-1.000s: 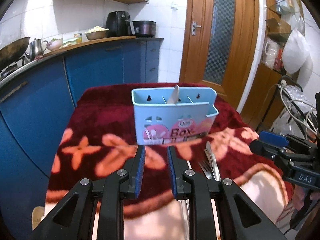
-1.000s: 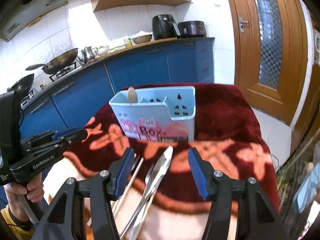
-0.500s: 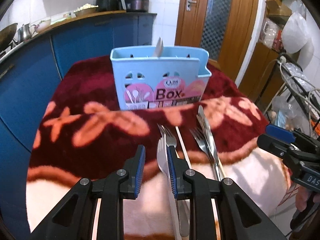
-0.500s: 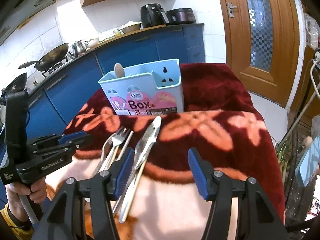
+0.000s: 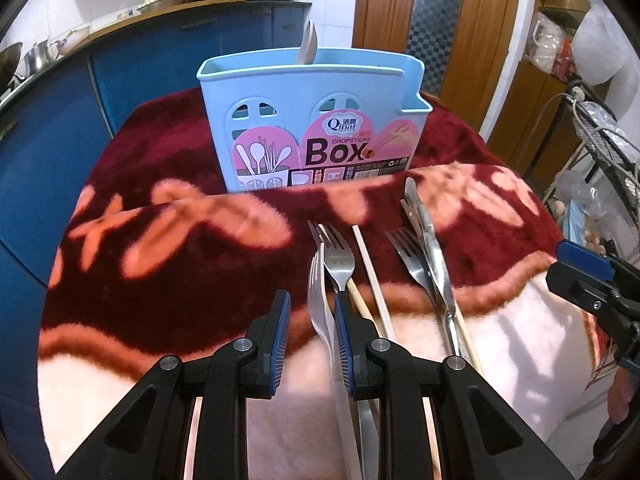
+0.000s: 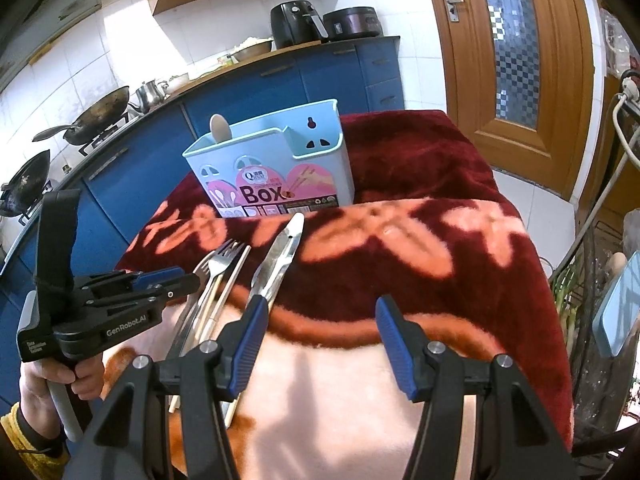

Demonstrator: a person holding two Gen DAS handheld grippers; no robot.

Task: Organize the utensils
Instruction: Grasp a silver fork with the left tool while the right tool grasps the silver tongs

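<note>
The left gripper (image 5: 309,314) is down over the near end of the loose cutlery, its jaws set narrow with a gap between the blue pads; the white fork (image 5: 318,300) lies in that gap, against the right-hand pad, but nothing is pinched, so this tool is released and holds nothing. The narrow setting suits a thin flat handle: only a small squeeze looks needed to take it. The right gripper (image 6: 318,342) hangs nearer the person than the chopsticks box (image 6: 276,168), jaws wide apart and empty over bare blanket (image 6: 420,272), with the metal tongs (image 6: 280,264) just off its left pad; that width fits the tongs' broader body, which may be why it waits there.

Between the left gripper and the box lies the rest of the work: a steel fork (image 5: 338,264) touching the white one, pale chopsticks (image 5: 370,276) beside it, then another steel fork (image 5: 408,256) under the tongs (image 5: 430,256). All point their heads toward the box, so each can be lifted by the handle and dropped in head up.

The box stands upright at the far side of the blanket, one spoon (image 5: 307,46) already standing in a rear compartment; which one I cannot tell. The task looks barely begun
</note>
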